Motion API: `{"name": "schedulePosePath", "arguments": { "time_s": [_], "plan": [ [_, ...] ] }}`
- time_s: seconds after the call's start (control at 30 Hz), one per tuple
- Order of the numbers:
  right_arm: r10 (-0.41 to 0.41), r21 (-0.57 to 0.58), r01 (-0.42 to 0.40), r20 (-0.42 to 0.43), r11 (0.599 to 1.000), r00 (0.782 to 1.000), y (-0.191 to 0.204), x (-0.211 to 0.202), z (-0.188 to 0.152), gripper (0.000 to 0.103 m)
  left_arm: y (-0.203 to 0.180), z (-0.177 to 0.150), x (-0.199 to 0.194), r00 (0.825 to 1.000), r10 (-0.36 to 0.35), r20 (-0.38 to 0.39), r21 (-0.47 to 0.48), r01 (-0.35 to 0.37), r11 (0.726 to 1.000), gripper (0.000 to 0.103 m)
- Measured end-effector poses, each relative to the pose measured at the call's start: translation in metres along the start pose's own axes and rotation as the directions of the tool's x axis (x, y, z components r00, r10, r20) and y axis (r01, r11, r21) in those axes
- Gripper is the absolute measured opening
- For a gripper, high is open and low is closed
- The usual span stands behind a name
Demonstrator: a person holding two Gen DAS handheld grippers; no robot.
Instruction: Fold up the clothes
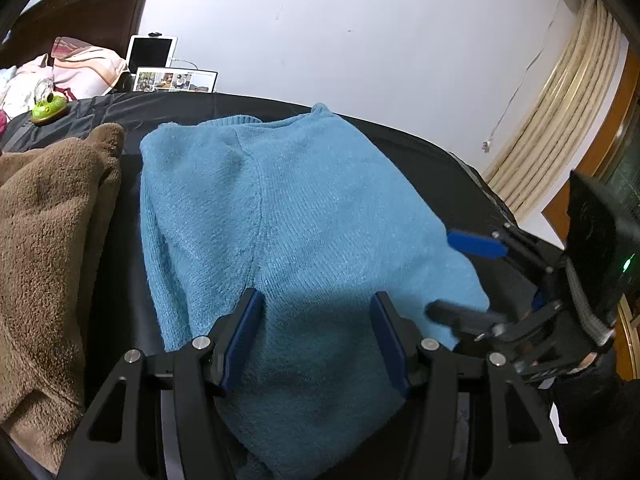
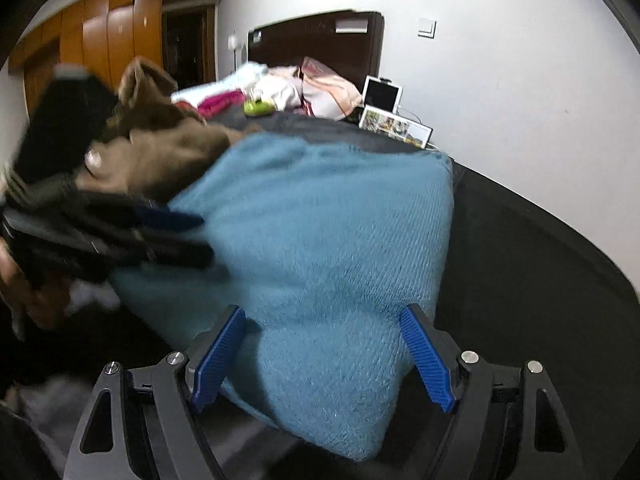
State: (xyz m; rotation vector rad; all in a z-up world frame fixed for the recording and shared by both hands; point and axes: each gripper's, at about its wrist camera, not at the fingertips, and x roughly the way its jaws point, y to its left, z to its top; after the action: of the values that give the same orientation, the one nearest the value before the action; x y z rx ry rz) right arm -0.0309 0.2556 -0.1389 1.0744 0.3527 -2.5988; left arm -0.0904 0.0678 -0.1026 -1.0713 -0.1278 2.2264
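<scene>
Left gripper (image 1: pixel 316 340): jaws spread wide, gripping nothing, poised over near edge of folded blue sweater (image 1: pixel 288 208). Right gripper (image 2: pixel 324 356): jaws equally wide, empty, at sweater's near corner. Sweater lies on black bed cover (image 1: pixel 432 160), beside brown fleece garment (image 1: pixel 48 232).

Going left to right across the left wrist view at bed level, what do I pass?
Fuzzy brown fleece garment → folded blue knitted sweater → right gripper, its blue-padded fingers apart at the sweater's right edge → beige pleated curtain behind.
</scene>
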Motion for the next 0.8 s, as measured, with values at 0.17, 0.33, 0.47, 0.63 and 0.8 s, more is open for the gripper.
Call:
{"name": "schedulePosePath", "arguments": {
  "time_s": [0.17, 0.33, 0.47, 0.63, 0.8],
  "plan": [
    [-0.050, 0.005, 0.050, -0.048, 0.999, 0.998, 0.002, 0.010, -0.011, 0.086, -0.007, -0.001, 0.002, 0.999, 0.037, 0.005, 0.038, -0.038, 0.999, 0.060],
    [-0.015, 0.094, 0.021, -0.069, 0.995, 0.998, -0.009, 0.014, -0.016, 0.089, -0.009, 0.000, 0.004, 0.998, 0.059, 0.009, 0.054, -0.060, 0.997, 0.060],
    [0.038, 0.167, -0.024, -0.082, 0.986, 0.996, -0.019, 0.017, -0.019, 0.090, -0.014, -0.002, 0.006, 0.996, 0.089, 0.014, 0.075, -0.090, 0.993, 0.061],
    [0.089, 0.233, -0.067, -0.086, 0.970, 0.992, -0.025, 0.018, -0.023, 0.090, -0.018, -0.003, 0.008, 0.994, 0.107, 0.019, 0.092, -0.109, 0.990, 0.064],
    [0.058, 0.208, -0.040, -0.081, 0.977, 0.995, -0.020, 0.015, -0.023, 0.091, -0.022, -0.004, 0.009, 0.992, 0.122, 0.024, 0.111, -0.124, 0.986, 0.066]
  ]
}}
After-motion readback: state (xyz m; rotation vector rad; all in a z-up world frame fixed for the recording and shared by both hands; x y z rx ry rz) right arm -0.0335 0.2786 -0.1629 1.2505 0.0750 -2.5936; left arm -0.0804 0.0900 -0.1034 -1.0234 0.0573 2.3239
